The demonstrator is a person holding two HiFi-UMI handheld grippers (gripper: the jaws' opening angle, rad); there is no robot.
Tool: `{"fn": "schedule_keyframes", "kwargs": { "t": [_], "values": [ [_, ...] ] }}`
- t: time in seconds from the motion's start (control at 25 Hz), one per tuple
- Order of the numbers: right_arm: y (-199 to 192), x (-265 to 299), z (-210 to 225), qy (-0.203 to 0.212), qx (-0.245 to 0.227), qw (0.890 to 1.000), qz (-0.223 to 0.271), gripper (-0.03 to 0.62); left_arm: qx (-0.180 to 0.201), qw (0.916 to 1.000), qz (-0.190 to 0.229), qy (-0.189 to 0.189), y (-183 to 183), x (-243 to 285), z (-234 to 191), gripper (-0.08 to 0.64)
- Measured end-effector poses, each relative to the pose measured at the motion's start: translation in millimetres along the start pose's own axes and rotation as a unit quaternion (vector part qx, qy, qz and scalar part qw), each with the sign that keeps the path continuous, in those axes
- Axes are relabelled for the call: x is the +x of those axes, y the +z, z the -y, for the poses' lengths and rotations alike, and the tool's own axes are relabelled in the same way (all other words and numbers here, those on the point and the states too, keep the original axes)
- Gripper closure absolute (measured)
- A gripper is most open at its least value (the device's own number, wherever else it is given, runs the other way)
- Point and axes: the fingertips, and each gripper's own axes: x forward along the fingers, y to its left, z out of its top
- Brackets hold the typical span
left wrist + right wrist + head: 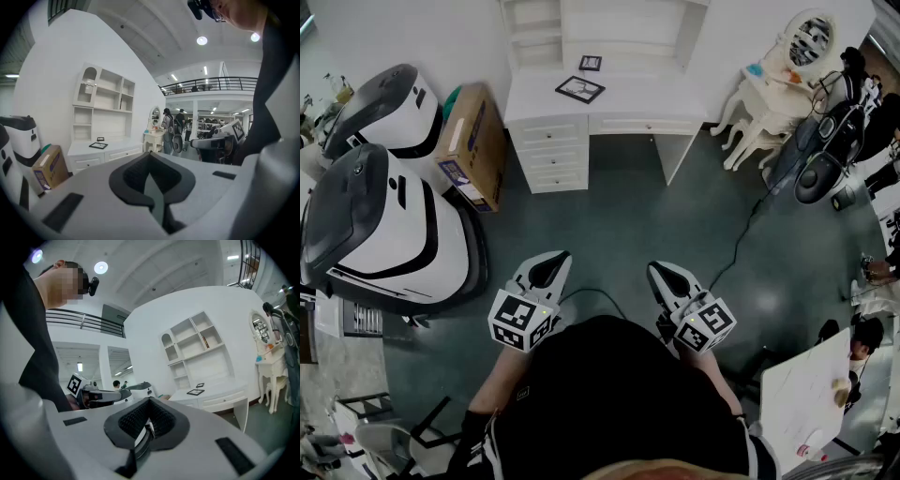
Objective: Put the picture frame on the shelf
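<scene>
Our left hand-held gripper (547,269) and right hand-held gripper (667,278) are both pressed together and empty, well apart from the picture frame (580,89). It lies flat left of the bench's (647,94) middle, below the shelf (534,28), a smaller frame (591,63) behind it. We judge it light, stiff, with fragile glass; pinch one side rail.
</scene>
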Motion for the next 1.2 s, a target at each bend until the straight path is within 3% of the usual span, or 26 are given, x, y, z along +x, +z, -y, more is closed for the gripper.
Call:
{"fn": "schedule_keyframes", "kwargs": {
  "t": [0.48,0.68,0.96,1.2],
  "values": [
    [1.3,-41.6,13.1,0.021,0.010,1.000,0.015,0.574,0.013,0.9998,-0.003,0.011,11.4,12.6,45.2,0.552],
    [13.9,-48.8,10.0,0.056,-0.003,0.998,0.043,0.574,0.021,0.9997,-0.011,0.008,15.0,20.2,53.5,0.552],
    [11.4,-24.2,12.3,0.078,-0.003,0.996,0.031,0.571,0.010,0.9999,-0.010,0.001,13.0,41.1,29.4,0.552],
    [13.4,14.8,48.7,0.073,0.003,0.997,0.017,0.569,-0.001,0.9999,0.004,-0.011,20.5,86.8,-9.3,0.552]
  ]
}}
